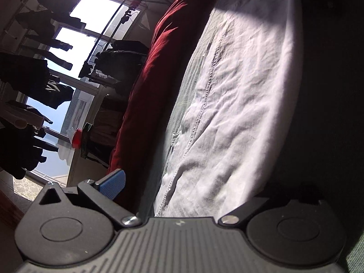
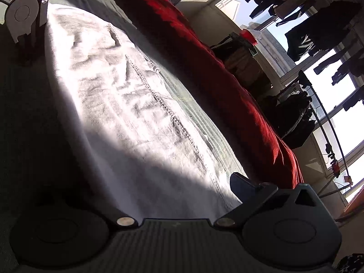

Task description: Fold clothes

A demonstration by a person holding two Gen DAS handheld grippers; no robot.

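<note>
A white garment (image 1: 238,95) with stitched seams lies flat and wrinkled on a green bed sheet (image 1: 182,91), half in sunlight and half in shadow. My left gripper (image 1: 204,191) is open at one end of it, tipped on its side. Its blue pad (image 1: 112,185) is on the left and its other finger is lost in shadow on the right, with the garment's edge between them. In the right wrist view the same garment (image 2: 127,104) stretches away from my right gripper (image 2: 145,193), open wide at the opposite end. The left gripper (image 2: 29,11) shows at the far end.
A dark red blanket (image 1: 145,86) (image 2: 227,79) lies bunched along the far side of the sheet. Beyond it are bright windows (image 2: 336,86), dark clothes hanging on a rack (image 1: 34,72), a black backpack (image 2: 293,118) and a red cup (image 1: 77,138).
</note>
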